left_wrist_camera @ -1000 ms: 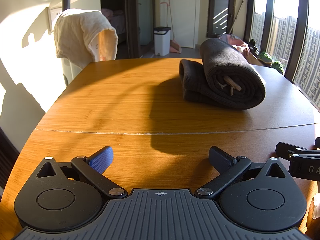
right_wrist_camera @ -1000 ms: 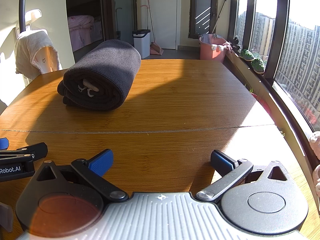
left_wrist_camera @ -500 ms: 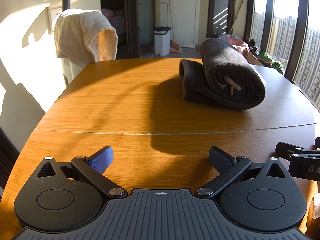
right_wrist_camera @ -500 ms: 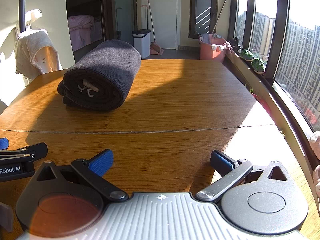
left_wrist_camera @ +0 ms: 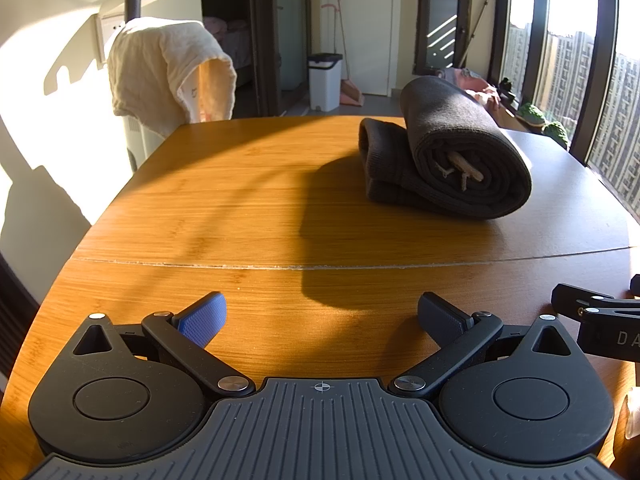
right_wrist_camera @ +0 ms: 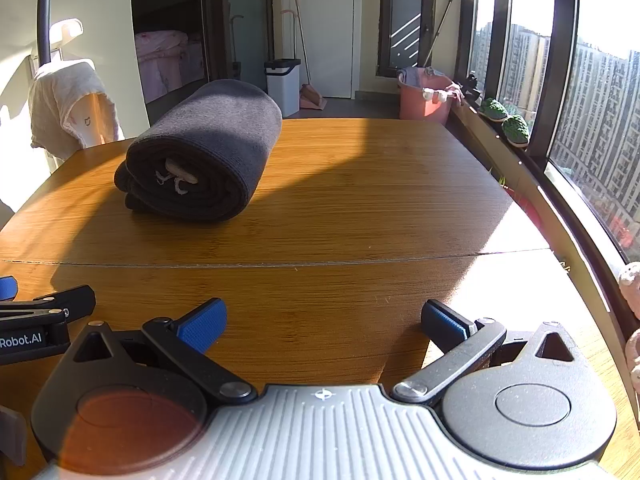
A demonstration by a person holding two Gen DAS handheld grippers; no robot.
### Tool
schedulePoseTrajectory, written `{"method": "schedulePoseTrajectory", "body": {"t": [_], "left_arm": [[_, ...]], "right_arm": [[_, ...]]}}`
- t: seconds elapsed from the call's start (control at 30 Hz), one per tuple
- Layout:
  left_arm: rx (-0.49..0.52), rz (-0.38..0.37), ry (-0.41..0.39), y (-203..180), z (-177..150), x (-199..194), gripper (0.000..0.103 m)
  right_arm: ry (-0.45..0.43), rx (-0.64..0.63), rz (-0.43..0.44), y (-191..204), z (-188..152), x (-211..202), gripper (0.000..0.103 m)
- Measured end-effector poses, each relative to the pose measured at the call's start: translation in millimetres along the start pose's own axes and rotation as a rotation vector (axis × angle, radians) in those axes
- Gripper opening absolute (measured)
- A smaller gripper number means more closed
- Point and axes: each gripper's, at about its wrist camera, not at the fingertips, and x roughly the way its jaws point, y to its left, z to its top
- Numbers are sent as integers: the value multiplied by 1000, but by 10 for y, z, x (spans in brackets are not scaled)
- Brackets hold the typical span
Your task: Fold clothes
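Note:
A dark grey garment (left_wrist_camera: 452,160) lies rolled and folded on the far part of the wooden table (left_wrist_camera: 248,208), with a pale drawstring showing at its open end. In the right wrist view the garment (right_wrist_camera: 208,152) sits at the far left. My left gripper (left_wrist_camera: 322,316) is open and empty, low over the near table edge, well short of the garment. My right gripper (right_wrist_camera: 324,320) is open and empty too, beside the left one. Each gripper's edge shows in the other's view: the right gripper (left_wrist_camera: 596,320) and the left gripper (right_wrist_camera: 36,320).
A cream towel (left_wrist_camera: 168,72) hangs over a chair at the table's far left. A white bin (left_wrist_camera: 325,80), a broom and a pink tub (right_wrist_camera: 424,96) stand on the floor beyond. Windows run along the right side. A seam (left_wrist_camera: 320,266) crosses the table.

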Motion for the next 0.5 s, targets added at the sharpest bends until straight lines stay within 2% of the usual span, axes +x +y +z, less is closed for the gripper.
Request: {"method": "schedulePoseTrajectory", "body": {"t": [0.5], "left_arm": [[-8, 3, 17, -21, 19, 5, 103]], "right_arm": [[6, -35, 43, -31, 14, -6, 103]]}}
